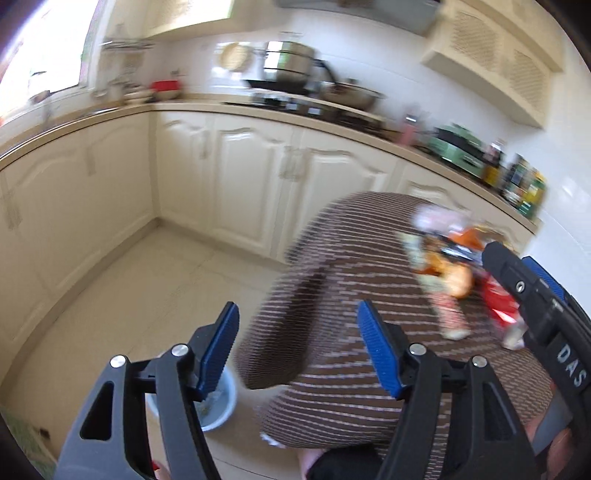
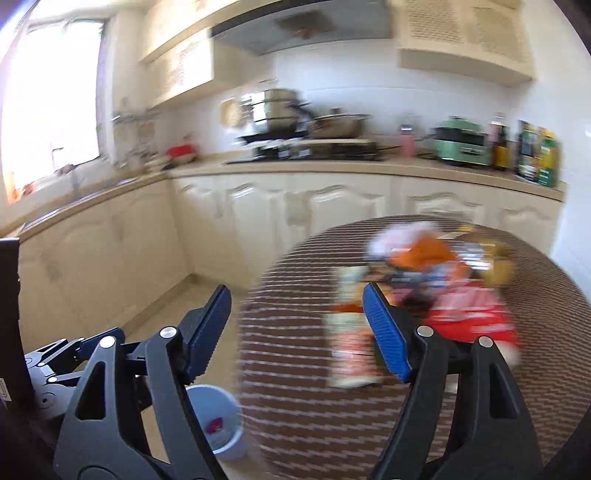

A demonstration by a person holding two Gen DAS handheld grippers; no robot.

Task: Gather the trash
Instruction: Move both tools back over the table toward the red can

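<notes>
A cream kitchen fills both views, heavily blurred. The cabinets (image 1: 236,184) run under a counter (image 1: 258,110) that carries a stove with pots (image 1: 291,70), a green cooker (image 2: 460,144) and bottles (image 2: 537,151). The right view alone shows the range hood (image 2: 303,31) in full; the left view catches only its lower edge.

A round table (image 1: 332,350) with a brown striped cloth sits in front of the cabinets. The trash (image 2: 424,295), a heap of orange, red and pale wrappers, lies on its far right part. In the right view the heap spreads wide, just beyond the right fingertip; in the left view it is smaller, off to the right, partly behind the other tool.

A pale blue bin (image 2: 218,421) stands on the tiled floor just left of the table. The right view shows a pink scrap inside it; in the left view the bin (image 1: 221,402) is mostly hidden behind the left finger.

The left gripper (image 1: 297,325) hangs over the table's near edge, fingers spread wide with nothing between them. The right gripper (image 2: 295,306) is likewise spread and empty, above the table's left part. Each tool appears at the edge of the other's view.
</notes>
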